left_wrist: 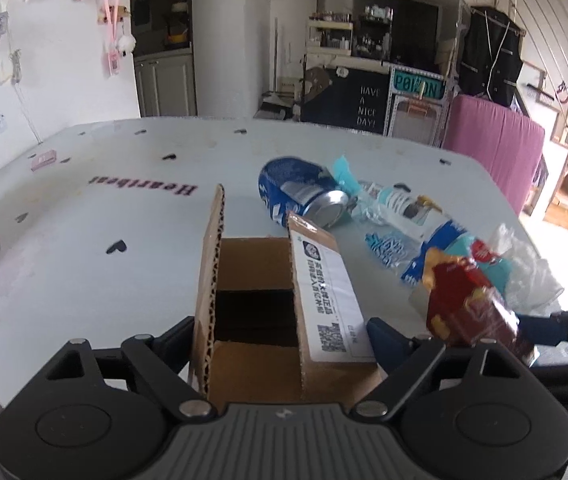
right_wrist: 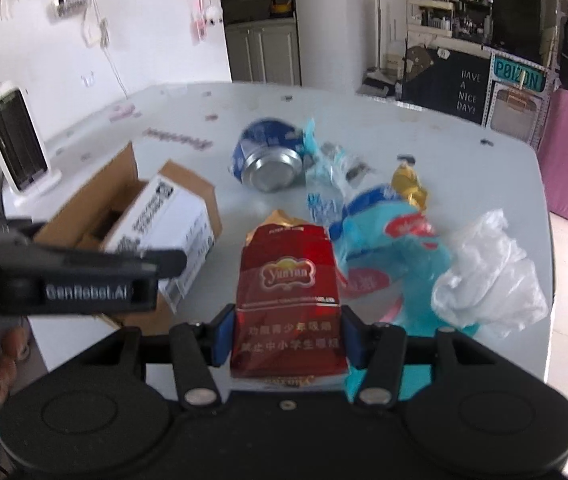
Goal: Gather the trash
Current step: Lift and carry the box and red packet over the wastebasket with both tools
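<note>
1. The red cigarette pack [right_wrist: 287, 300] is a soft, glossy packet with a gold logo on its face, white lettering lower down and a torn gold foil top; it looks a little crumpled.
2. It sits upright between the blue pads of the right claw [right_wrist: 287, 340], which press on both its sides, and it is lifted clear of the tabletop [right_wrist: 324, 112].
3. From the left wrist view the same pack [left_wrist: 472, 304] hangs just to the right of the open cardboard box [left_wrist: 259, 280].
4. The left claw [left_wrist: 279, 340] stands spread wide with the box between its fingers, both flaps up; whether the pads press the cardboard I cannot tell.
5. Behind the pack lies the rest of the litter: a dented blue can [right_wrist: 269, 158] on its side, a crumpled clear bottle [right_wrist: 330, 176], a teal wrapper [right_wrist: 396, 240], a small gold wrapper [right_wrist: 408, 186] and a clear plastic bag [right_wrist: 488, 272].
6. A white heater [right_wrist: 15, 144] stands at the tabletop's far left edge.
</note>
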A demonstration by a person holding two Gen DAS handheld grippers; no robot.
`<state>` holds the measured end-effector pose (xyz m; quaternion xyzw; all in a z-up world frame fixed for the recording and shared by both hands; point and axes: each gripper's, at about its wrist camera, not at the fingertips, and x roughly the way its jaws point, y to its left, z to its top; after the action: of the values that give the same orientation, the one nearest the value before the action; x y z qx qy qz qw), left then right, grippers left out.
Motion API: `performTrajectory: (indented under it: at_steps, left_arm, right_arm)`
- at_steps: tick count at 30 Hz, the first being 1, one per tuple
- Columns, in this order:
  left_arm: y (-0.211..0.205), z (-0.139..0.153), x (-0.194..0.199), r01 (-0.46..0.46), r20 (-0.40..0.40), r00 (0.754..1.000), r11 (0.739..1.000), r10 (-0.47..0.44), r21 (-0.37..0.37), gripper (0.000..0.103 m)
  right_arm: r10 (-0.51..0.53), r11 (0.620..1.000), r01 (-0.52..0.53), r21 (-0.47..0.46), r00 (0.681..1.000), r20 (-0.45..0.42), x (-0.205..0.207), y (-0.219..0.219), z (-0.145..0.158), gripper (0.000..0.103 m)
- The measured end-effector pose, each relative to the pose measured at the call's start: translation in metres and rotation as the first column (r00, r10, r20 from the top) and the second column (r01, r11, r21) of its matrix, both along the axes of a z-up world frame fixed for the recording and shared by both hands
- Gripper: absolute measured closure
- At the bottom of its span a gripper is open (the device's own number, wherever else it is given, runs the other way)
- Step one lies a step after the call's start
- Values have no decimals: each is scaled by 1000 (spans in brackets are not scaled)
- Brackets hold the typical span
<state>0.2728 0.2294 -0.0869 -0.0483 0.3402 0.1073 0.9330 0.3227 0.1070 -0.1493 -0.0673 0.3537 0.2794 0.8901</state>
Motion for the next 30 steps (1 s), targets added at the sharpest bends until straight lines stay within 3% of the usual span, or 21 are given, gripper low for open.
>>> performTrajectory:
  at_steps: [6, 17, 30]
  left_arm:
    - [-9, 27, -15, -13, 37, 999, 1000, 13, 7, 14]
    - [-52, 67, -51, 24, 97, 995, 999, -28, 38, 14]
    - [-136, 81, -60, 134, 137, 981, 990, -137, 31, 14]
  right_arm:
    - [-29, 999, 27, 45, 999, 35, -9, -14, 29, 49]
    - [-146, 986, 138, 89, 986, 84, -37, -79, 65, 49]
    - [-272, 961, 261, 96, 954, 124, -74, -179, 79, 49]
